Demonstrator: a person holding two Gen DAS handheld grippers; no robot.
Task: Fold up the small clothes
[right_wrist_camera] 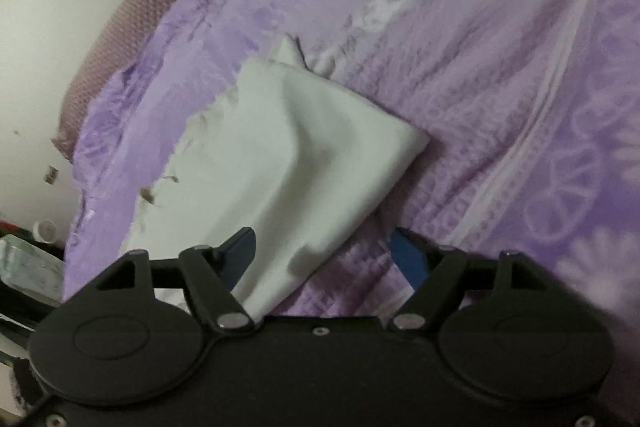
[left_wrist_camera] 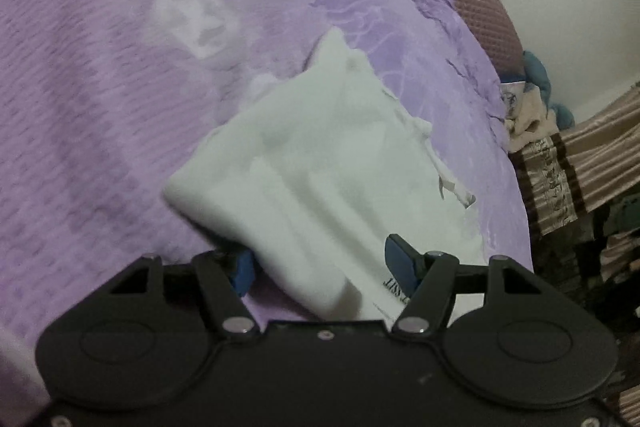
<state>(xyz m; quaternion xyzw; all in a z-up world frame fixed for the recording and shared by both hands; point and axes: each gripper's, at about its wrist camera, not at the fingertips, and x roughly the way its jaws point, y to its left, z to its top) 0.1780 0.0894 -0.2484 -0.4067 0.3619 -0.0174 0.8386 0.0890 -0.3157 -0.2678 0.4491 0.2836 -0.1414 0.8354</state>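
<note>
1. On the purple bedspread [left_wrist_camera: 100, 131], a folded white garment [left_wrist_camera: 320, 167] lies at twelve o'clock of both grippers.
2. Left gripper [left_wrist_camera: 326, 267] and right gripper [right_wrist_camera: 326, 255] gape wide, gripping nothing.
3. A fold looks just laid; next likely needs a fresh edge pinch.

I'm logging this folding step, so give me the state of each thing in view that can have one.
White fabric garment: folded over, lying on the bed, not gripped.
Purple patterned bedspread: spread flat under the garment.
Left gripper: open, garment lying between its fingers.
Right gripper: open, garment edge lying between its fingers.
</note>
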